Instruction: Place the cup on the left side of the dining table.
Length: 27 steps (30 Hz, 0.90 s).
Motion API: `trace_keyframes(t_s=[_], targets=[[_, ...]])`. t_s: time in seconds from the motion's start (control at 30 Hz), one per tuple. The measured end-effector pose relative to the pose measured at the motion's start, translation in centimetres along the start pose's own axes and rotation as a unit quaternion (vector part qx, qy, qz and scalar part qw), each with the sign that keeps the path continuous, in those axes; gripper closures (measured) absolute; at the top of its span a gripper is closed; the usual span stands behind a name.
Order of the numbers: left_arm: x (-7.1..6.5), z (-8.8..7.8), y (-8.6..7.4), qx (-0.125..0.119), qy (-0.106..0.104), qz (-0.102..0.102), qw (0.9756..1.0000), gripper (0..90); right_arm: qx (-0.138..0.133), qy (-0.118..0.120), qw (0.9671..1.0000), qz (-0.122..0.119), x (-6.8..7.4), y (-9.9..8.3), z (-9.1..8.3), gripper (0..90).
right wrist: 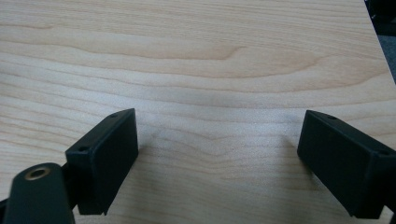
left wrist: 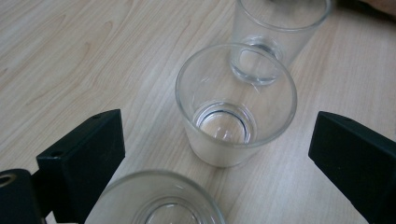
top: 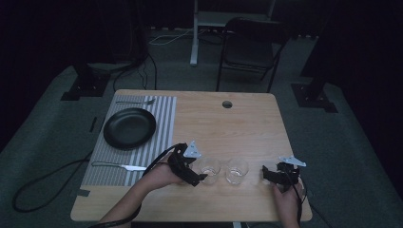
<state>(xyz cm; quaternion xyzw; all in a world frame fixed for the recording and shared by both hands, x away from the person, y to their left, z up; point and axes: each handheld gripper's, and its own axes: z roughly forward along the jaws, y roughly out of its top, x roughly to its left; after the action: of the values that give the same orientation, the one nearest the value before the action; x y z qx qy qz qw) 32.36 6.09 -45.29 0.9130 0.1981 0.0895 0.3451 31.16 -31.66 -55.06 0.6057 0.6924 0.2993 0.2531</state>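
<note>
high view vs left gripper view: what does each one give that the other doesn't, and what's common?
High view, not the left gripper view: black plate on a striped placemat, fork, knife, chair, and the left gripper and right gripper from outside.

Left gripper view, not the high view: the rim of a third glass at the bottom edge, between its open jaws.

Both: the wooden table, the near glass and the far glass, upright and empty.
</note>
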Motion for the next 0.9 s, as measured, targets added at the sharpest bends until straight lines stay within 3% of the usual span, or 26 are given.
trace_keyframes(t_s=[0.13, 0.37, 0.57, 0.73, 0.9], targets=[[-0.3, 0.7, 0.8, 0.018, 0.002, 0.015, 0.9997, 4.1, 0.000, 0.000, 1.0000, 0.000, 0.0, 0.0, 0.0, 11.9], [-0.7, 2.0, 1.6, 0.040, -0.009, 0.023, 0.9989, 4.1, 0.000, 0.000, 1.0000, 0.000, 0.0, 0.0, 0.0, 11.9], [-1.1, 3.0, 2.2, 0.064, -0.002, 0.033, 0.9974, 4.1, 0.000, 0.000, 1.0000, 0.000, 0.0, 0.0, 0.0, 11.9], [-1.2, 3.8, 2.6, 0.082, -0.002, 0.035, 0.9960, 4.1, 0.000, 0.000, 1.0000, 0.000, 0.0, 0.0, 0.0, 11.9], [-1.1, 4.3, 3.0, 0.101, 0.012, 0.025, 0.9945, 4.3, 0.000, 0.000, 1.0000, 0.000, 0.0, 0.0, 0.0, 11.9]])
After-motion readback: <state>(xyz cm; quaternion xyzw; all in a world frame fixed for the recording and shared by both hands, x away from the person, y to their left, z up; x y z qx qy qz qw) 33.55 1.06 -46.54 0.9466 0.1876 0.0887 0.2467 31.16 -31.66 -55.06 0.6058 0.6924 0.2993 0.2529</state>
